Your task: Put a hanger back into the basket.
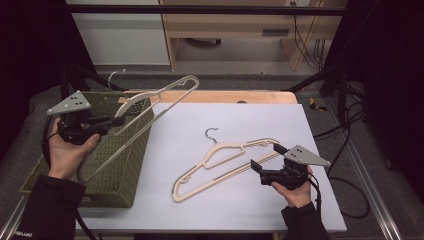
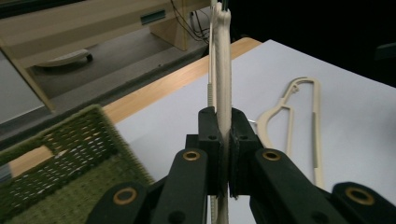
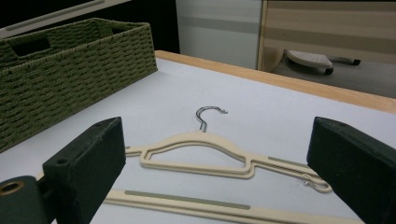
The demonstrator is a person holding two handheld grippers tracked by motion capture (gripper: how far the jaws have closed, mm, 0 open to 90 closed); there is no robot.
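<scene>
While the white rectangular tabletop [image 1: 300, 125] with its pale wooden far edge spreads before a dim room with light wooden furniture, the green woven rectangular basket [image 1: 127, 165] stands at its left end, beneath the left gripper [image 1: 117, 120], whose jaws are clamped on 1 cream plastic clothes hanger [image 1: 167, 95] held in the air above the basket's rim. A 2nd cream hanger with a metal hook [image 1: 225, 162] lies flat mid-table, touching nothing else. Just beside its right end, the right gripper [image 1: 265, 156] gapes wide, gripping nothing.
</scene>
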